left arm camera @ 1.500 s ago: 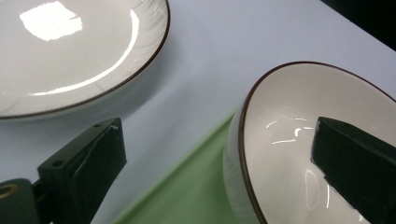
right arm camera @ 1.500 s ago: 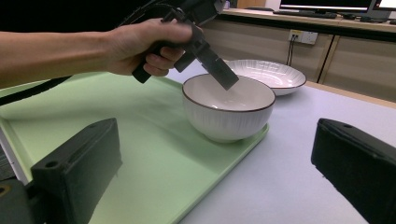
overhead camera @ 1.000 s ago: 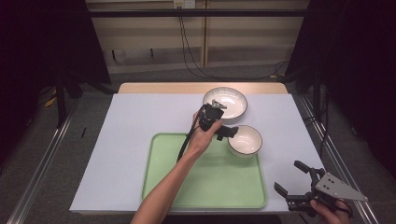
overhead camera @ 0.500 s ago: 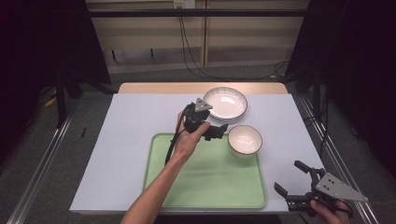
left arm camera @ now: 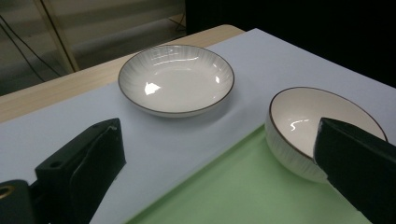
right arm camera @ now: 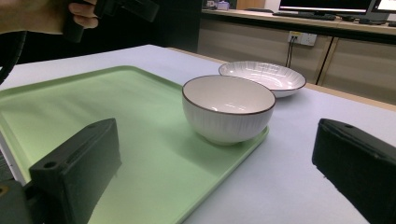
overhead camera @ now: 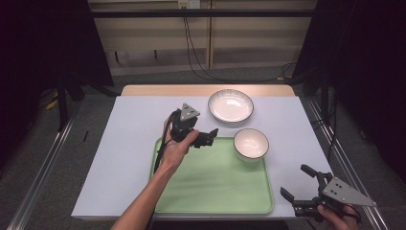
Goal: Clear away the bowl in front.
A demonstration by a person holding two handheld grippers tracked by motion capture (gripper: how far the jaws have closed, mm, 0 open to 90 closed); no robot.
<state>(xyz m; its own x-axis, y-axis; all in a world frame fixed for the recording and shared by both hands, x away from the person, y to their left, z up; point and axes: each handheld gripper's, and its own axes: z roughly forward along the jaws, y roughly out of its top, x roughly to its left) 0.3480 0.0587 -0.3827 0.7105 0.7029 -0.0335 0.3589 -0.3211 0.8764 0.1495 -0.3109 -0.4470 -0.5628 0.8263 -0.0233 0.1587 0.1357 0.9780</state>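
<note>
White table (overhead camera: 119, 158) holds a green tray (overhead camera: 215, 187), where the wide-open left gripper (overhead camera: 207, 137) hovers beside the small bowl (overhead camera: 251, 143), and the right gripper (overhead camera: 306, 191) waits wide open nearby.

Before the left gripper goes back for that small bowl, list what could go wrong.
1. The small bowl sits right at the green tray's far corner, its base on the raised rim; a nudge could tip it or slide it off onto the table.
2. The shallow dish stands close behind the bowl, so a push from the left gripper may knock them together.
3. The open jaws must straddle the bowl's thin rim; a partial grip may slip.
</note>
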